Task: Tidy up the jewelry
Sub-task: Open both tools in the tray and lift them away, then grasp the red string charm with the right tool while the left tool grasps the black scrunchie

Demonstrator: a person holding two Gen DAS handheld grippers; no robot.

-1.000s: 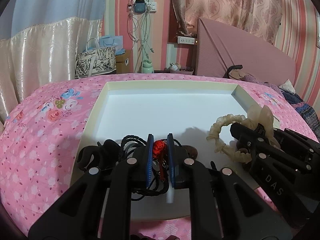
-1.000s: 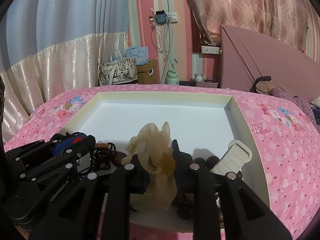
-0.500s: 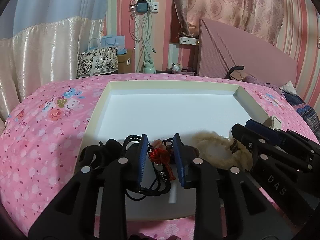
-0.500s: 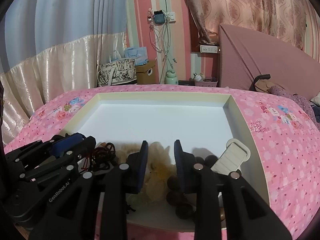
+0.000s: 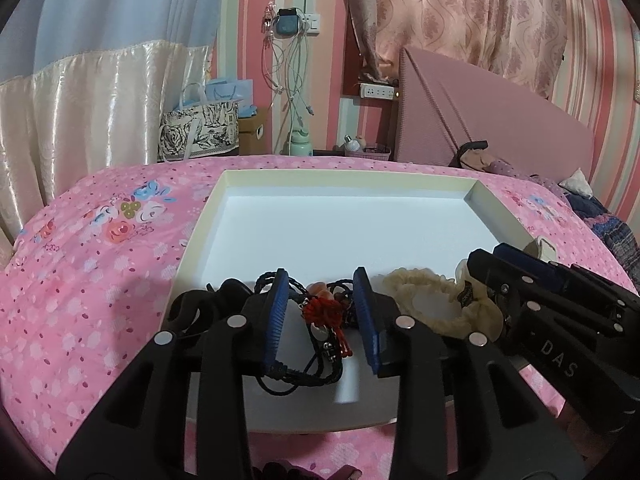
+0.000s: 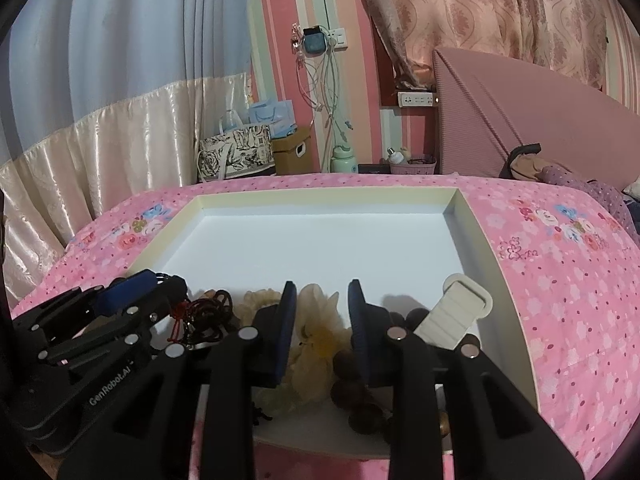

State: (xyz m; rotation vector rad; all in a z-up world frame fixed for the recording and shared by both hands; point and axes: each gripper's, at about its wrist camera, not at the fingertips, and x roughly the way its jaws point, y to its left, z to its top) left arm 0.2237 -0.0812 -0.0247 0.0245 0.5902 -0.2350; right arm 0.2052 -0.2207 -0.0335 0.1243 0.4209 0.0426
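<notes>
A cream tray with a white floor lies on the pink bedspread; its rim also shows in the right wrist view. My left gripper is open over a black cord bracelet with a red knot lying at the tray's near edge. My right gripper is open over a cream scrunchie, which also shows in the left wrist view. Dark wooden beads and a cream hair clip lie to its right.
The floral pink bedspread surrounds the tray. A pink headboard stands at the back right, with bags, a box and a bottle on the floor behind the bed. Curtains hang at the left.
Both grippers have opened. The left let go of the red-knot bracelet and the right let go of the scrunchie; both pieces now lie in the tray's near edge.
</notes>
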